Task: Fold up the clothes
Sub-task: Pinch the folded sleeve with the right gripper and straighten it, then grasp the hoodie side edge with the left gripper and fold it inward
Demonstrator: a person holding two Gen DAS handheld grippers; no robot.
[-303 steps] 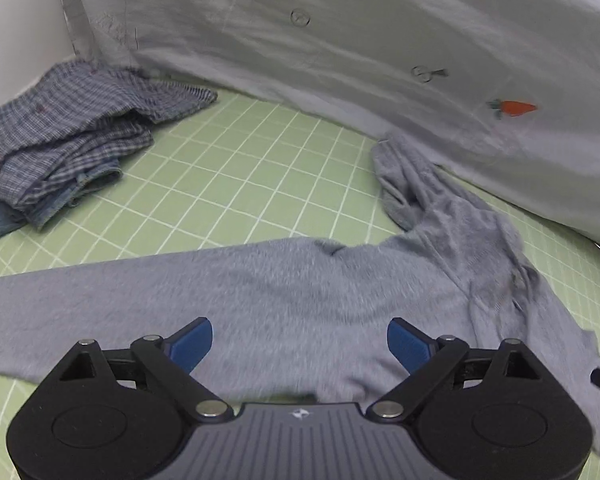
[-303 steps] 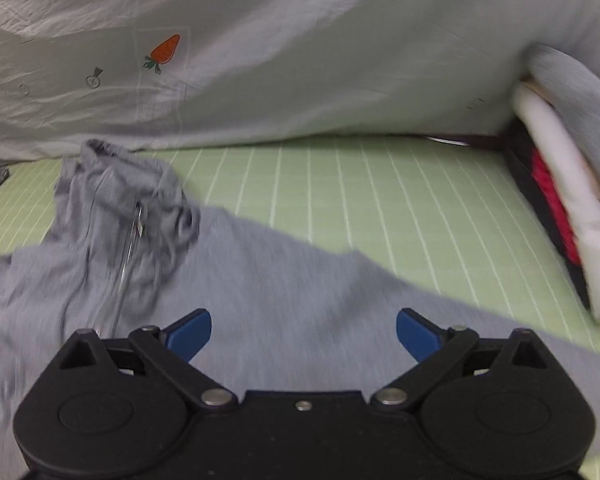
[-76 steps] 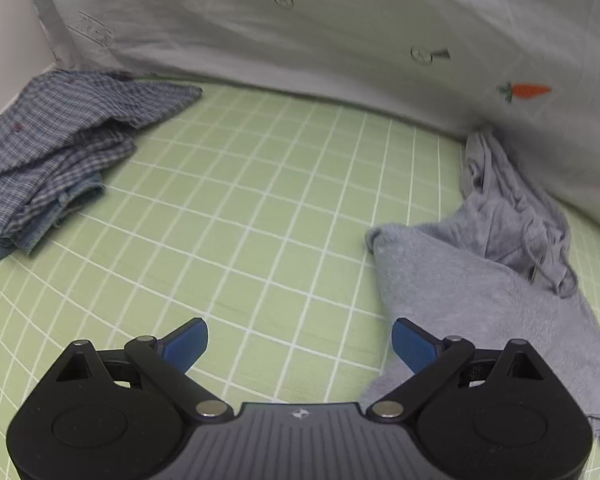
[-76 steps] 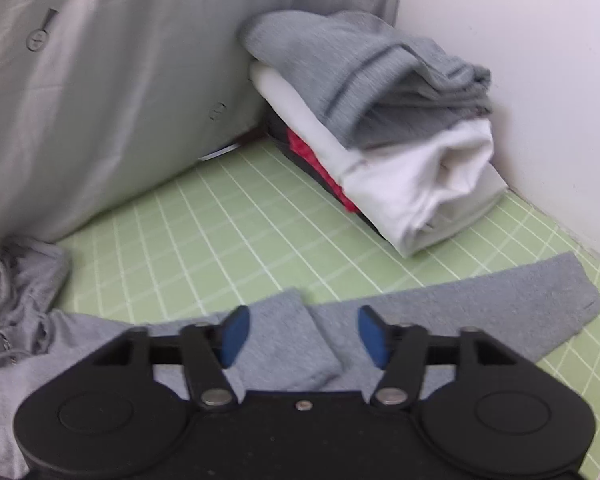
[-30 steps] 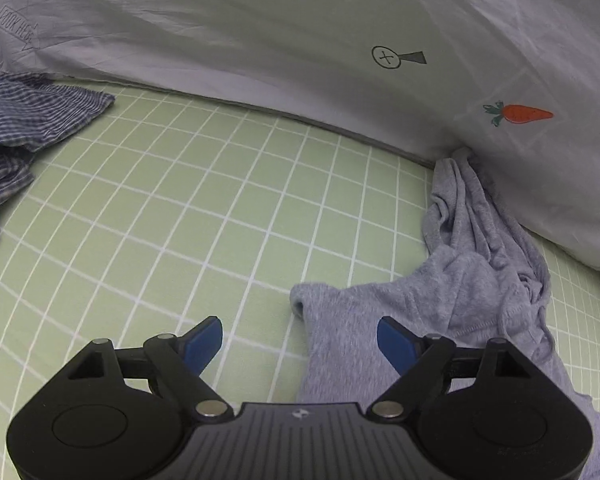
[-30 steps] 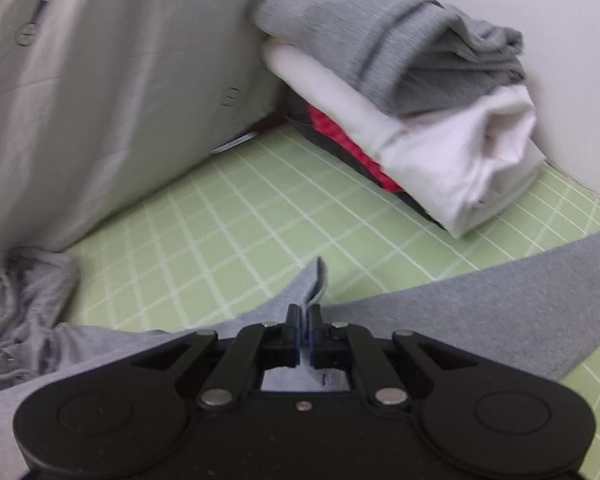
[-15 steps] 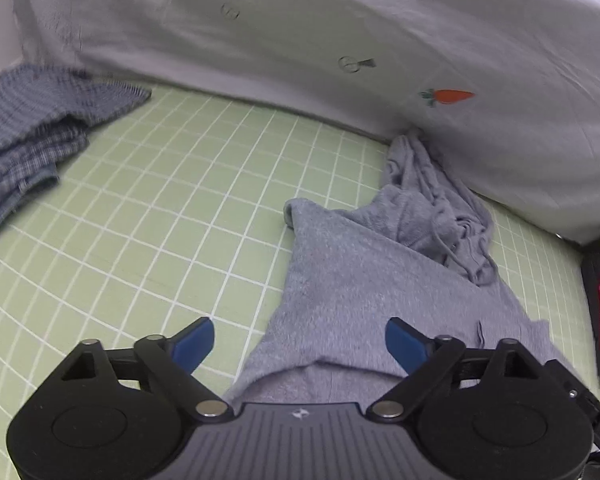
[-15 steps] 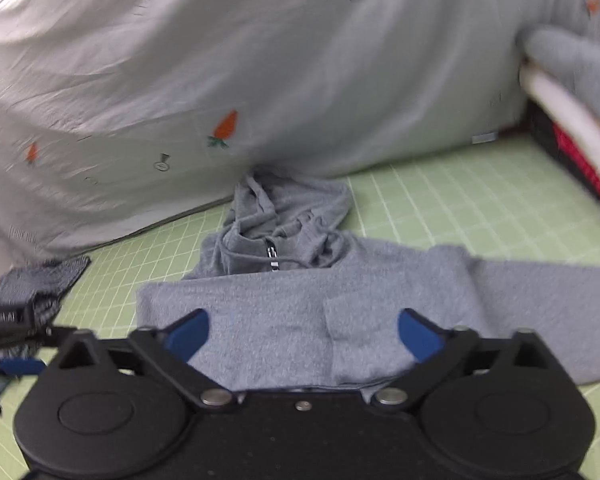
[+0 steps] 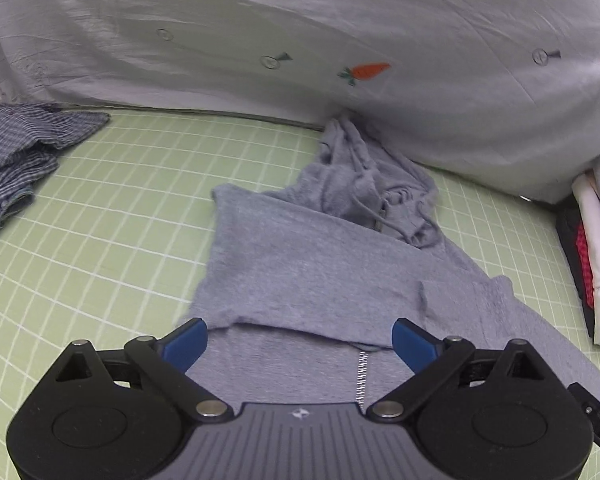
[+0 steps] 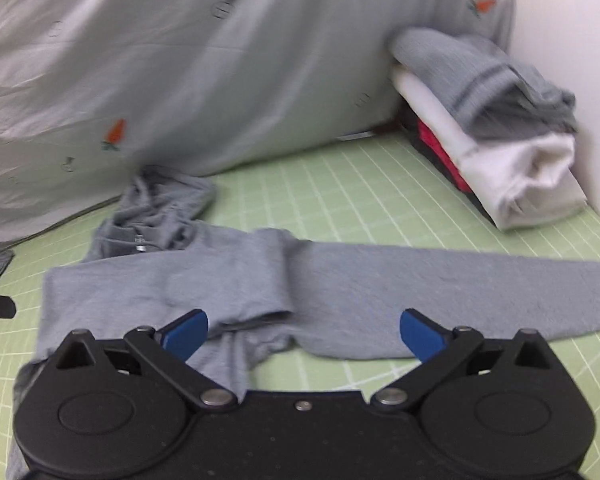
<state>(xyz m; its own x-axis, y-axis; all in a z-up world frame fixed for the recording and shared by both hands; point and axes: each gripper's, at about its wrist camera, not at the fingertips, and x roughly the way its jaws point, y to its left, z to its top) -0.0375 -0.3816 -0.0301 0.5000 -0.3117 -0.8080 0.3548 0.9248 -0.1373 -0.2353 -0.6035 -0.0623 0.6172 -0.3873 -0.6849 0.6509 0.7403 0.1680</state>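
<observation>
While no writing is legible, the grey hoodie [image 9: 308,264] lies on the mat [image 9: 100,216], one sleeve folded across. Both claws, left [image 9: 298,338] and right [image 10: 304,330], gape empty.

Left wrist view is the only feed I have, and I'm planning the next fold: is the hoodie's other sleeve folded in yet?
Observer: No. In the right wrist view that sleeve of the grey hoodie lies flat and straight on the green mat, running toward the picture's right edge.
Operator: Is the right hand-held gripper holding it?
Observer: No. The right hand-held gripper has just been opening; its blue pads stand wide apart, with the cloth lying between them ungripped.
Operator: What tops the folded stack?
Observer: A grey garment with a dark stripe, above a white one.
</observation>
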